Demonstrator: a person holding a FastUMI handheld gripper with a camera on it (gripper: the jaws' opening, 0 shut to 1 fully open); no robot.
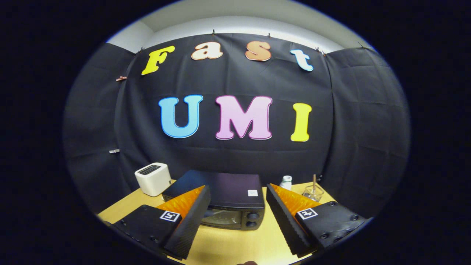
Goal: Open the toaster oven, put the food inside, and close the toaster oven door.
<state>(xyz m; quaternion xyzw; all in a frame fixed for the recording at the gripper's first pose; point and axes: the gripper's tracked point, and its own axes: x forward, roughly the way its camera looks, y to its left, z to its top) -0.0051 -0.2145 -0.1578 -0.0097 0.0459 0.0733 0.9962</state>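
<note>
The toaster oven (228, 200) stands on the wooden bench (228, 244), its door shut; the left finger hides part of its glass front, and the small pale sticker on its top is too small to read. The gripper (238, 197) hovers with its jaws wide apart, empty, the oven just ahead between them. Left of the oven sits a white toaster (152, 179); right of it, a small white bottle (286, 182) and a glass dish (313, 192).

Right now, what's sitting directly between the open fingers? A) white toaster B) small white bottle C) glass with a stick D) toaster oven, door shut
D: the toaster oven sits between and just beyond the fingers of the open gripper, door shut; the white toaster stands off to its left, the bottle and glass to its right.
</note>
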